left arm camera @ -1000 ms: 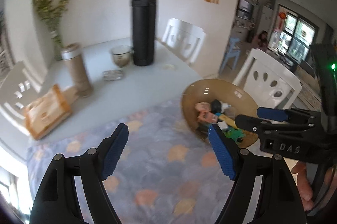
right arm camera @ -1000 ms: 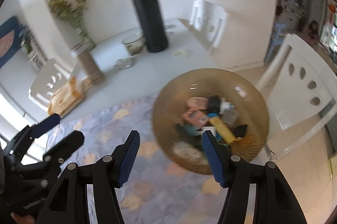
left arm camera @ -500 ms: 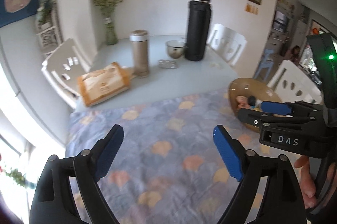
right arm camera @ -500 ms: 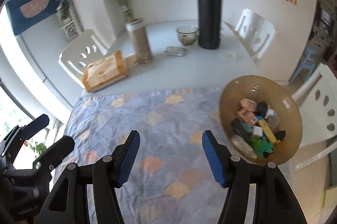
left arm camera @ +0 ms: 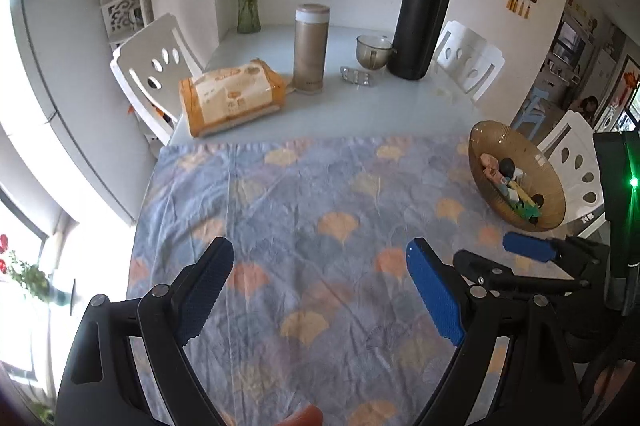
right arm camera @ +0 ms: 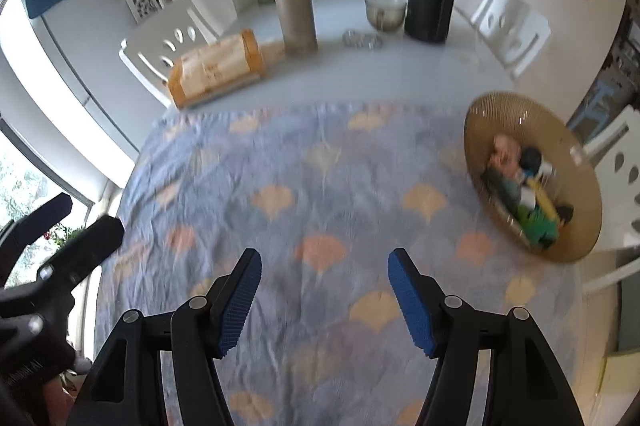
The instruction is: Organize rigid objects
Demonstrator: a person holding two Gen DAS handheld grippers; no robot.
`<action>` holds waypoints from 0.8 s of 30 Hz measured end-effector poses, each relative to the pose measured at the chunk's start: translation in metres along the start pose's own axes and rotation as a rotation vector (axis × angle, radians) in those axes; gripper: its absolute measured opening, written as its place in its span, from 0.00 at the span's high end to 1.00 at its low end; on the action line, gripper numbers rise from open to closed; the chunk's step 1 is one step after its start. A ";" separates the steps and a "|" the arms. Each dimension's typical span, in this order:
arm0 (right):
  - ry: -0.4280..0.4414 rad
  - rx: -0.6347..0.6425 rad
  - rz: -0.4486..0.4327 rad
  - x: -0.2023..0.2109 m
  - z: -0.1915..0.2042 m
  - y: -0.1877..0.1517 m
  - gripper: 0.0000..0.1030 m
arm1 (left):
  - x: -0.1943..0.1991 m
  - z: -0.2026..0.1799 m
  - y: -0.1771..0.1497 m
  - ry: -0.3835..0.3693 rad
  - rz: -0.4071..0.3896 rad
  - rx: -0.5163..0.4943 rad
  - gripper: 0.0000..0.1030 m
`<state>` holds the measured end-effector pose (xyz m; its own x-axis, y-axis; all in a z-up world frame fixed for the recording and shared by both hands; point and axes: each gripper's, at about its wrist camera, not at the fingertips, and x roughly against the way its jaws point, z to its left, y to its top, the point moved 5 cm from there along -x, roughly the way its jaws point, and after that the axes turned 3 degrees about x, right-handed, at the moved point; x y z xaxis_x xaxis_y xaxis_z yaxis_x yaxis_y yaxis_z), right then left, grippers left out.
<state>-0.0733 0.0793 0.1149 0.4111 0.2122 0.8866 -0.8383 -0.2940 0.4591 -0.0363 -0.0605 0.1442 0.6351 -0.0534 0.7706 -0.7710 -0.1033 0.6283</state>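
Observation:
An amber glass bowl (left arm camera: 554, 186) (right arm camera: 500, 114) stands at the right edge of the patterned cloth (left arm camera: 320, 186). It holds several small toys (left arm camera: 514, 184) (right arm camera: 532, 198): pink, black, yellow and green pieces. My left gripper (left arm camera: 320, 250) hovers open over the middle of the cloth with nothing between its blue pads. My right gripper (right arm camera: 324, 260) also hangs over bare cloth, left of the bowl; its jaws are opening and nothing is between them. Each gripper shows at the edge of the other's view: the right gripper (left arm camera: 524, 253) and the left gripper (right arm camera: 80, 230).
On the bare tabletop behind the cloth stand a tall black thermos (left arm camera: 420, 22), a beige flask (left arm camera: 311, 46), a glass cup (left arm camera: 372, 52), a small metal piece (left arm camera: 357, 76) and an orange pack (left arm camera: 232, 98). White chairs (left arm camera: 152, 66) ring the table.
Both views have swung left off the bowl, which slid from the centre to the right edge. The left jaws spread wider. Both grippers now sit over open cloth.

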 end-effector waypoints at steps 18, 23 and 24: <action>-0.056 -0.099 0.005 0.012 -0.025 -0.018 0.38 | -0.012 -0.019 0.000 -0.057 0.019 -0.036 0.15; -0.043 -0.081 0.014 0.009 -0.016 -0.019 0.38 | -0.011 -0.017 0.000 -0.053 0.018 -0.033 0.15; -0.041 -0.077 0.015 0.008 -0.013 -0.019 0.38 | -0.011 -0.016 0.000 -0.051 0.018 -0.030 0.15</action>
<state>-0.0589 0.0991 0.1128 0.4113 0.1697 0.8956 -0.8688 -0.2242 0.4415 -0.0437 -0.0437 0.1372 0.6217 -0.1052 0.7761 -0.7832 -0.0723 0.6176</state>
